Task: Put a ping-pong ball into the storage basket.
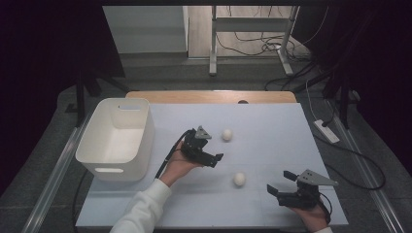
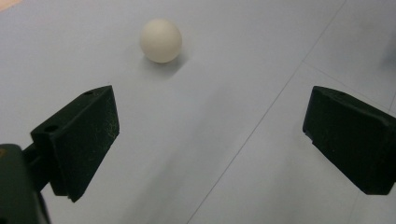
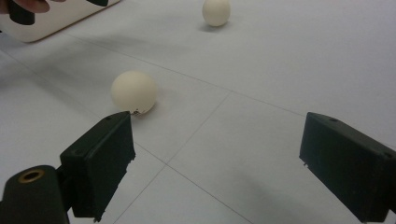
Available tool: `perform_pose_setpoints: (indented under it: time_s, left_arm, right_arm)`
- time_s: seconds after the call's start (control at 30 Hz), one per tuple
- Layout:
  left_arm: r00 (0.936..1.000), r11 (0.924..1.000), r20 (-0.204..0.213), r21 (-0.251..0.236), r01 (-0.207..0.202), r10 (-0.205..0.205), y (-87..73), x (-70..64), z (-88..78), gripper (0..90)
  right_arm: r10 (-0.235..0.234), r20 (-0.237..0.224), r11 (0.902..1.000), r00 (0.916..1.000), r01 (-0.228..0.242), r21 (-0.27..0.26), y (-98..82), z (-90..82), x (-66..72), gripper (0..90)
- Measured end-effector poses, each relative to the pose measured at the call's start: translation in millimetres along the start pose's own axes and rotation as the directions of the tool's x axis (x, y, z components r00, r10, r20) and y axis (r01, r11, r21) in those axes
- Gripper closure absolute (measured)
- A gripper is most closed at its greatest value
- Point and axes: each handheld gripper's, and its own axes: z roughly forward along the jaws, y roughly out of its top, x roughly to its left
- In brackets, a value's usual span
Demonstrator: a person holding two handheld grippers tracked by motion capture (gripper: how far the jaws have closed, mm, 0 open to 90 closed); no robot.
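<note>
1. Two smooth, matte, cream-white balls lay on the pale sheet-covered tabletop: the far ball (image 1: 227, 134) toward its middle, the near ball (image 1: 239, 179) closer to the front edge.
2. The left gripper (image 1: 214, 156) and the right gripper (image 1: 279, 182) each had blocky black jaws spread apart, gripping nothing.
3. A rounded white plastic bin (image 1: 116, 138) stood at the left edge.

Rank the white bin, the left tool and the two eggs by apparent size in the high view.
1. White bin, by far the largest.
2. Left tool.
3. The far egg and the near egg look alike, so I won't rank them.
</note>
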Motion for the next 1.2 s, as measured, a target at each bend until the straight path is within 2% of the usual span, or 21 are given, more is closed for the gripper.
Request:
perform_pose_setpoints:
  time_s: [0.2, 0.57, 1.2]
  left_arm:
    - [0.9999, 0.9998, -0.007, 0.012, -0.015, 0.015, 2.5, 3.2, 5.0, 4.7]
    - [0.9998, 0.9999, -0.016, 0.005, -0.014, 0.014, 6.7, 8.8, 9.4, 5.9]
    - [0.9997, 0.9994, -0.025, 0.034, 0.005, -0.004, 20.8, 19.8, 32.0, 5.9]
  right_arm:
    - [0.0, 0.0, 1.0, 1.0, 0.0, 0.005, -0.1, 0.4, 0.1, 10.4]
    - [0.002, 0.0, 1.0, 1.0, -0.002, 0.004, 0.0, 0.8, 0.1, 10.4]
    - [0.01, -0.005, 1.0, 0.9999, -0.01, -0.001, 0.2, 0.7, -1.1, 10.4]
